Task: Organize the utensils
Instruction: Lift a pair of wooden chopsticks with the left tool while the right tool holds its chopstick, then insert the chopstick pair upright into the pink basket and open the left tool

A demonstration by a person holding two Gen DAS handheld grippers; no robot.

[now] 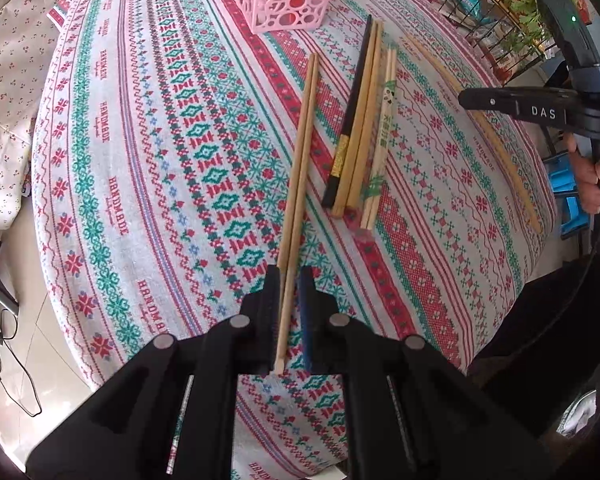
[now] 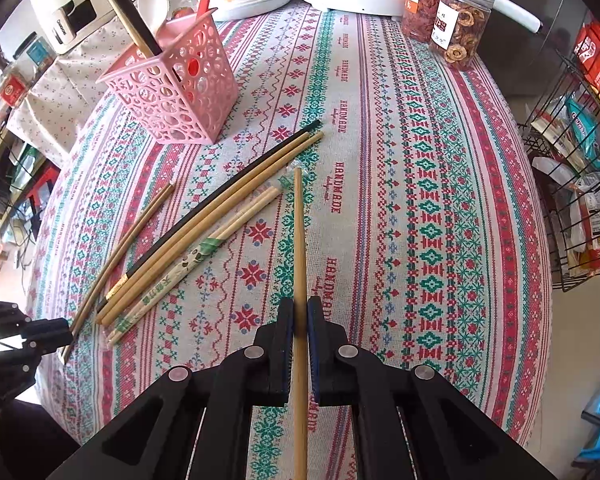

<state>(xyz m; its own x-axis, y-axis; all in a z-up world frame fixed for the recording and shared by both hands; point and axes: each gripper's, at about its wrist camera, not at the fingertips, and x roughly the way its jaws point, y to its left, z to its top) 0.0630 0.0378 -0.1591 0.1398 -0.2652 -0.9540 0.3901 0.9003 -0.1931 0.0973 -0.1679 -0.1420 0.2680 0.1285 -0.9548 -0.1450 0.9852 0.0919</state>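
pinching bamboo chopstick pair [image 1: 298,184], left fingers [image 1: 278,304]; right fingers [image 2: 284,332] clamping single bamboo chopstick [image 2: 299,240].

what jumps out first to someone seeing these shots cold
Each claw grips chopsticks over the loud patterned tablecloth: the left claw a wooden pair, the right claw a single stick. Between them a loose pile of chopsticks lies on the cloth, with a pink basket holding spoons behind it.
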